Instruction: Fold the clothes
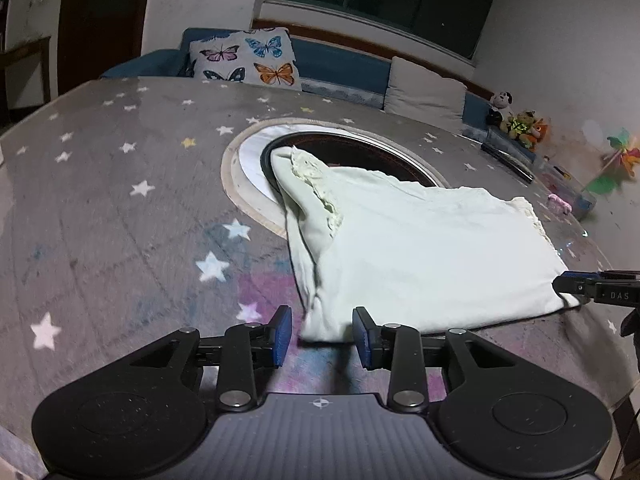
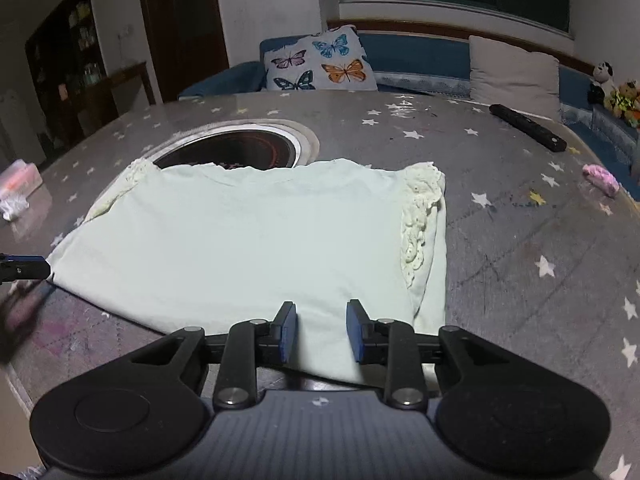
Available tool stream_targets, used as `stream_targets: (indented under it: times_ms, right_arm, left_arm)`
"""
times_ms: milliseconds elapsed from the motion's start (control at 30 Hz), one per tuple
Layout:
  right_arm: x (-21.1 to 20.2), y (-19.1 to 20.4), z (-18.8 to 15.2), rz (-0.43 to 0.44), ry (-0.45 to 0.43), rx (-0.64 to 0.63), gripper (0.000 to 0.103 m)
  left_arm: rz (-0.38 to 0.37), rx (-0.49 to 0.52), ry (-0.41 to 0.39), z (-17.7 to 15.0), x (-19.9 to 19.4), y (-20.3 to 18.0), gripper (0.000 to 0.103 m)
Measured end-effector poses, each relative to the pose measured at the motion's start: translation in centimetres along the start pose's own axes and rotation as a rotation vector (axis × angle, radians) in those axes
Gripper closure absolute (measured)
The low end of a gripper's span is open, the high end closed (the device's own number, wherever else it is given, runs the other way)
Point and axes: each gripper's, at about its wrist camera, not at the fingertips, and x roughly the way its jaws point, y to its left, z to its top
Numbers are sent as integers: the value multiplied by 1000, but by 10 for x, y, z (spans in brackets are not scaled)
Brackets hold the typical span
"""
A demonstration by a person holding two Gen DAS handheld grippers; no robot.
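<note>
The pale green top [image 2: 248, 240] lies mid-frame on the star-patterned desk [image 2: 520, 240], both lace-edged sleeves [image 2: 420, 220] already turned in over the body, making a rough rectangle. By my reading, crosswise folds remain. The left tongs [image 1: 322, 336] gape around its near corner; the right tongs [image 2: 322, 330] stand parted over its near hem.

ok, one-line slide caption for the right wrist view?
Right tongs open over the near edge of a pale folded garment on the star-print table.
</note>
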Motion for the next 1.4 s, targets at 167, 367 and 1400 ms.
stream_targets:
  times_ms: [167, 367, 1400]
  right_arm:
    - [7, 20, 19, 32, 19, -58, 69]
    - [22, 56, 52, 119, 48, -133, 63]
    - [115, 163, 124, 188, 208, -429, 92]
  left_arm:
    - [-18, -24, -5, -1, 2, -4, 88]
    - [-39, -41, -84, 3, -14, -7, 94]
    - [-240, 123, -178, 27, -17, -92, 94]
